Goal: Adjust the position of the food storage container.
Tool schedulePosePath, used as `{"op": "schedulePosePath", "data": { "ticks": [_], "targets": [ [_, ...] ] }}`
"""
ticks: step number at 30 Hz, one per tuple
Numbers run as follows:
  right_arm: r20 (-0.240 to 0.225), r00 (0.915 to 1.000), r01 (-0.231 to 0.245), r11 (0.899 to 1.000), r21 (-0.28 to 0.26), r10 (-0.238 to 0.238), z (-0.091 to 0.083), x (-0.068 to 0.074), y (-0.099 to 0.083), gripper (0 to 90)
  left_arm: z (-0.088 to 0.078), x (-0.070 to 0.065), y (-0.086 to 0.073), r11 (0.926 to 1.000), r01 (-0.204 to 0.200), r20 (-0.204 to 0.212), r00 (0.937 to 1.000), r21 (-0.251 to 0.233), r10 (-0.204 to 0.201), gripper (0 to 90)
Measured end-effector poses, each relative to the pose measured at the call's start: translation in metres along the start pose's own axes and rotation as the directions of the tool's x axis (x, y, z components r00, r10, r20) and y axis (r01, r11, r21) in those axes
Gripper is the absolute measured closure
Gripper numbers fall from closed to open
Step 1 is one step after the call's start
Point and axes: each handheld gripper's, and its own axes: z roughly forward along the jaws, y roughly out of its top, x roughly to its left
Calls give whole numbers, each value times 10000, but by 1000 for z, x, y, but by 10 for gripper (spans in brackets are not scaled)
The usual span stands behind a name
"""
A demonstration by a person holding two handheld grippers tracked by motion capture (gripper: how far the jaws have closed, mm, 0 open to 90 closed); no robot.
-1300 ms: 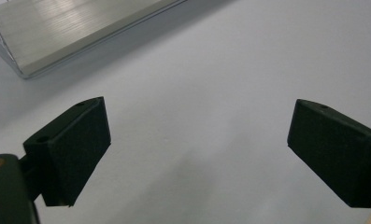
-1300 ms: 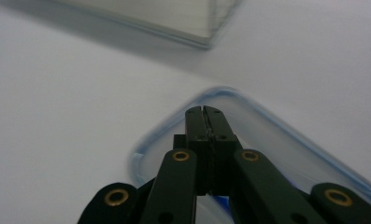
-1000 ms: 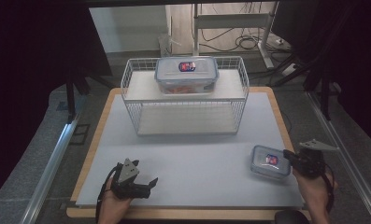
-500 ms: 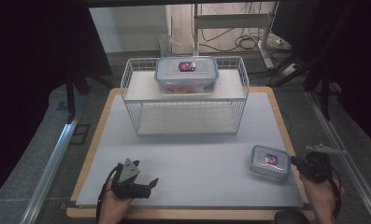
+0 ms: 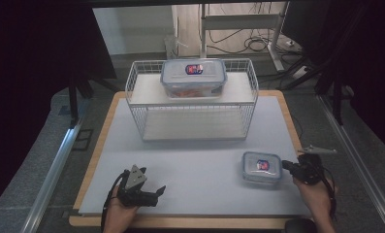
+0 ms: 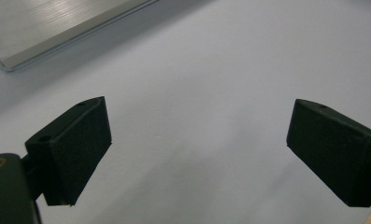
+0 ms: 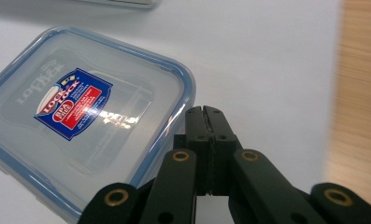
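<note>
A small clear container with a blue-rimmed lid [image 5: 262,167] [image 7: 71,126] lies flat on the white table at the front right. My right gripper [image 5: 284,165] [image 7: 205,112] is shut with nothing between its jaws. Its tips sit right at the container's right edge, and I cannot tell if they touch it. My left gripper [image 5: 159,190] [image 6: 199,140] rests at the front left, jaws open wide over bare table. A larger container of the same kind [image 5: 194,77] stands on top of the white wire rack [image 5: 141,114] at the back.
The rack's lower shelf edge [image 6: 57,28] shows ahead of the left gripper. A wooden border [image 5: 289,121] [image 7: 356,93] runs round the white mat. Metal rails [image 5: 54,170] and dark floor flank the table on both sides.
The right gripper drew back to the right, then came left again to the small container's edge. The small container now lies a little further left. The left gripper kept still.
</note>
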Motion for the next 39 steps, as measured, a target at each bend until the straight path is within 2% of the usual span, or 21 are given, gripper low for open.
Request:
{"op": "schedulePosePath", "data": {
  "ticks": [5, 6, 9, 10, 15, 19, 24, 28, 31, 33, 39],
  "targets": [
    [-506, 9974, 530, 9985, 152, -522, 14, 23, 10, 899, 1, -1, 0, 10000, -27, 59, 10000, 47, 27, 66],
    [-506, 9974, 530, 9985, 152, -522, 14, 23, 10, 899, 1, -1, 0, 10000, -45, 59, 10000, 57, 44, 66],
    [-886, 9928, 839, 9960, 298, -810, 20, 39, 13, 899, 2, -2, 0, 9999, -69, 68, 10000, 74, 69, 66],
    [-886, 9928, 839, 9960, 298, -810, 20, 39, 13, 899, 2, -2, 0, 9999, -70, 81, 9999, 77, 70, 66],
    [-1403, 9826, 1286, 9908, 414, -1217, 28, 61, 16, 899, 3, -2, 0, 9999, -98, 87, 9999, 111, 98, 66],
    [-1593, 9772, 1492, 9878, 454, -1403, 32, 72, 17, 899, 3, -2, 0, 9999, -73, 111, 9999, 113, 71, 67],
    [-1938, 9642, 1937, 9799, 483, -1810, 38, 91, 19, 898, 4, -2, 0, 9998, -82, 155, 9998, 171, 79, 67],
    [-2172, 9566, 2092, 9767, 481, -1942, 41, 102, 20, 898, 4, -2, 0, 9998, -79, 168, 9998, 191, 76, 67],
    [-2483, 9454, 2294, 9722, 468, -2111, 47, 116, 22, 899, 4, -2, 0, 9996, 22, 208, 9998, 269, -28, 86],
    [-2531, 9432, 2343, 9710, 472, -2153, 48, 118, 22, 899, 4, -1, 0, 9995, 68, 248, 9997, 316, -75, 86],
    [-2968, 9247, 2625, 9640, 433, -2385, 55, 138, 24, 899, 4, 0, 0, 9993, 160, 288, 9994, 346, -170, 88]
  ]
}}
